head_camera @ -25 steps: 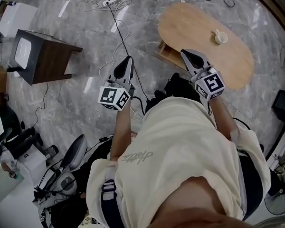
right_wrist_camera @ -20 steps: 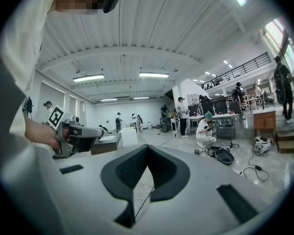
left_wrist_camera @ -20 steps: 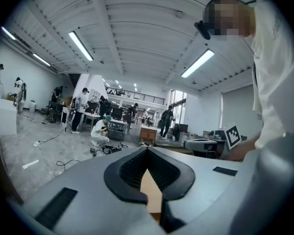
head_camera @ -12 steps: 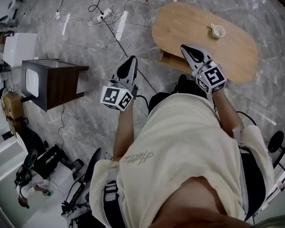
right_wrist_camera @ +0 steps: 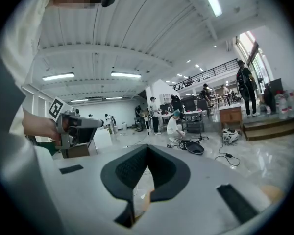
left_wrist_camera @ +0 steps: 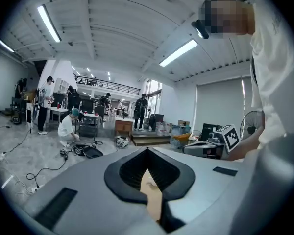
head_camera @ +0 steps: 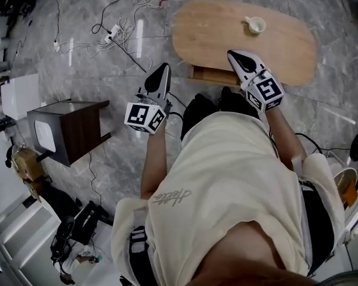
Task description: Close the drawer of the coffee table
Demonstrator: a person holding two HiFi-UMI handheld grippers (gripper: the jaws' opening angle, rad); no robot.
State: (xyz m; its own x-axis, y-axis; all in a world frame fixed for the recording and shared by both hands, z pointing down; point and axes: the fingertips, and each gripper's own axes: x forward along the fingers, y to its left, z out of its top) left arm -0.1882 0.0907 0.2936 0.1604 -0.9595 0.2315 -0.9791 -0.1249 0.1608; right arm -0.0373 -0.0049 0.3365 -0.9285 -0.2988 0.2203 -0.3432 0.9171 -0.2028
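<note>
Left to right, head view:
- dark side table (head_camera: 77, 130) on the marble floor, well clear of the job.
- left gripper (head_camera: 163, 70): over bare floor, left of the drawer, touching nothing. Its own view shows the pad tips meeting with nothing between them, so it is closed and empty.
- drawer (head_camera: 210, 75): part-open, sticking out from under the near long edge of the oval coffee table (head_camera: 227, 34), towards the person.
- right gripper (head_camera: 232, 55): above the drawer's right end; can't tell if it touches. Its tips are also together, holding nothing.
- cup (head_camera: 255, 24): on the tabletop, far side, well apart from both grippers.

Handling (my read):
- The drawer is a wooden box, stiff and probably light, and should slide.
- No grasp needed. Push with closed tips flat on the front panel near its middle; an off-centre push could rack it.
- The floor looks polished, so the table may skid on a hard shove, and the cup could rattle.

Views:
- Only the head view shows the drawer, table and cup.
- The gripper views give the jaw state plus hall, ceiling lights, people at benches and the opposite gripper, but no drawer.
</note>
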